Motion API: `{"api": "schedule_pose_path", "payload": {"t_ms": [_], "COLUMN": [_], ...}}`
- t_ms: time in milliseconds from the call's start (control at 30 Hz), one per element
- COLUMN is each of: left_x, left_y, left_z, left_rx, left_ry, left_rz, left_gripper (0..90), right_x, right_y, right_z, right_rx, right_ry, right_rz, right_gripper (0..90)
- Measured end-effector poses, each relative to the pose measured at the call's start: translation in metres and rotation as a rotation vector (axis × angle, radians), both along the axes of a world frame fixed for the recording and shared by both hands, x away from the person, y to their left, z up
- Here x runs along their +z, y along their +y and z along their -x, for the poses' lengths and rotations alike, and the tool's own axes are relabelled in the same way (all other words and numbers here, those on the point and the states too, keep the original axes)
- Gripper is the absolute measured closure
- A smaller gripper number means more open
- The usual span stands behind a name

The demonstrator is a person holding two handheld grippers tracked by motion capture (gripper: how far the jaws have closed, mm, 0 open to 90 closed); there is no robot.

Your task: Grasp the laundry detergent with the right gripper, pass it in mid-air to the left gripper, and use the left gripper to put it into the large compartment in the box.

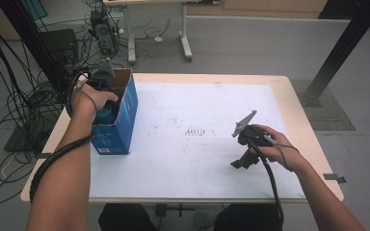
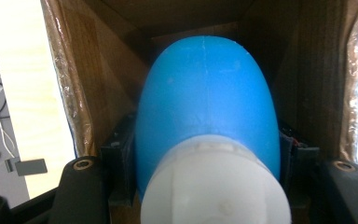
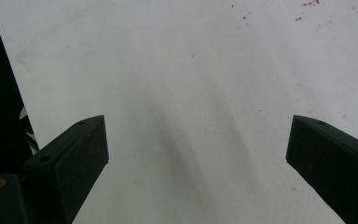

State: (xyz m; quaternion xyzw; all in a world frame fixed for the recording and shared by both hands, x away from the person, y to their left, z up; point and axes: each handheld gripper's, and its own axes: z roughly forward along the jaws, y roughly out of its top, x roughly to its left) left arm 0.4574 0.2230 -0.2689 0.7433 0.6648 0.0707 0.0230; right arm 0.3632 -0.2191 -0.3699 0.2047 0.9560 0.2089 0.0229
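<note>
Left gripper — clamped on blue rounded plastic bottle with white cap, cap toward gripper, long axis pointing down into open blue cardboard box at tabletop's left edge. Right gripper — released, idle, well apart.

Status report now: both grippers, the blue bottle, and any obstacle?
Left hand-held gripper shut on blue bottle, inside cardboard box. Right hand-held gripper open above white table. Box walls close beside bottle.

Smooth plastic bulb — cardboard box
</note>
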Motion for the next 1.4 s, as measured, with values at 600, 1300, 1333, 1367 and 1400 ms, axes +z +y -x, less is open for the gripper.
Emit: {"api": "schedule_pose_path", "payload": {"t_ms": [600, 1300, 1333, 1367, 1400], "left_x": [0.0, 0.01, 0.01, 0.012, 0.012], "left_y": [0.001, -0.001, -0.001, -0.001, -0.001], "left_z": [0.0, 0.001, 0.001, 0.002, 0.002], "left_rx": [0.01, 0.029, 0.029, 0.029, 0.029], "left_ry": [0.002, -0.013, -0.013, -0.017, -0.017], "left_rz": [0.003, 0.011, 0.011, 0.014, 0.014], "left_gripper": [37.6, 29.2, 29.0, 28.9, 28.3], "right_x": [0.001, 0.0, 0.001, 0.001, 0.001], "right_y": [-0.002, 0.001, 0.001, 0.0, 0.0], "right_z": [0.0, 0.0, 0.0, 0.0, 0.0], "right_rx": [-0.005, 0.003, 0.0, -0.001, -0.001], "right_ry": [-0.003, -0.007, -0.008, -0.007, -0.007], "right_rz": [0.004, 0.017, 0.016, 0.014, 0.014], "right_gripper": [5.3, 5.4, 5.4, 5.4, 5.4]}}
